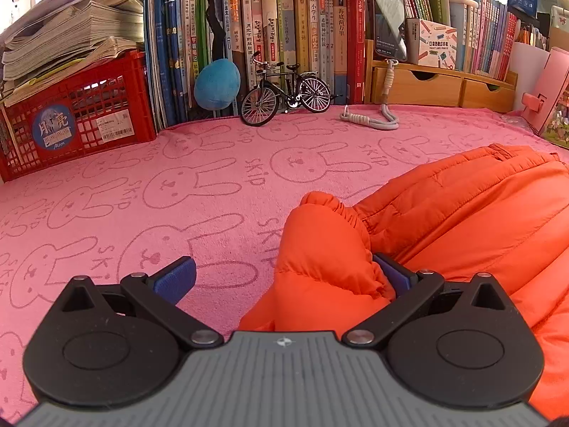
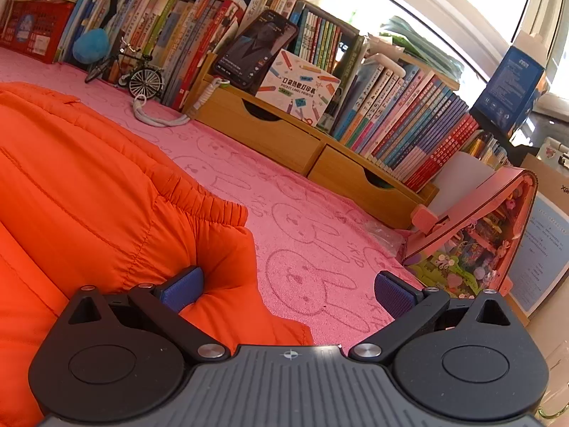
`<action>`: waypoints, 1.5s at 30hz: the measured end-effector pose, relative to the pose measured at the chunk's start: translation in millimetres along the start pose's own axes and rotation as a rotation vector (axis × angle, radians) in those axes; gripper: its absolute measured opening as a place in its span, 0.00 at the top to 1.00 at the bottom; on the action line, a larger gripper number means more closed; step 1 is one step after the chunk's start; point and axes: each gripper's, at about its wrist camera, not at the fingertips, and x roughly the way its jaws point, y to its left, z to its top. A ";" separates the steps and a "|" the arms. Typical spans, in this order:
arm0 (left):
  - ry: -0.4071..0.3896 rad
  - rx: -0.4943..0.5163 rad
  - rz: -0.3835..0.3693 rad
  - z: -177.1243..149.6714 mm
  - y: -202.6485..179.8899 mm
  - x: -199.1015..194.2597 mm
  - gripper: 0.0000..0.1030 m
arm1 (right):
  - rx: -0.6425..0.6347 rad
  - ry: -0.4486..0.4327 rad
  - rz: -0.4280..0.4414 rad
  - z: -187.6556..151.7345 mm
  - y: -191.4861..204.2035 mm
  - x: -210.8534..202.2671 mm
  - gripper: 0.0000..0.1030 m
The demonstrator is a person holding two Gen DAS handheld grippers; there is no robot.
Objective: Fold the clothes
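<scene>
**A:** On the pink bunny blanket (image 1: 149, 192), the orange puffer jacket (image 1: 462, 213) lies between the 2 grippers. Left gripper (image 1: 284, 277) is spread wide with a sleeve cuff (image 1: 320, 249) in the gap; right gripper (image 2: 288, 290) is spread too, 1 pad against the hem (image 2: 227, 277).

**B:** Nothing's clamped then. My guess: slick, puffy fabric squirts out if they close shallow, or the fold springs back.

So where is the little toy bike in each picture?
Left wrist view: the toy bike stands upper middle, in front of the books.
Right wrist view: the toy bike is upper left, beyond the orange jacket.
Shared landmark: the blue plush ball hangs just left of it.
</scene>
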 end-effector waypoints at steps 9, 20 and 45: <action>-0.191 0.113 0.154 5.1 -32.1 -61.7 0.00 | -0.043 -0.128 -0.100 7.3 1.1 -54.8 0.00; -0.294 0.095 0.176 28.1 -80.6 -75.9 0.00 | -0.238 -0.366 0.010 90.4 99.1 -67.3 0.00; -0.140 0.172 0.312 5.3 -50.7 -3.4 0.00 | -0.140 -0.147 -0.153 19.1 43.3 -17.8 0.00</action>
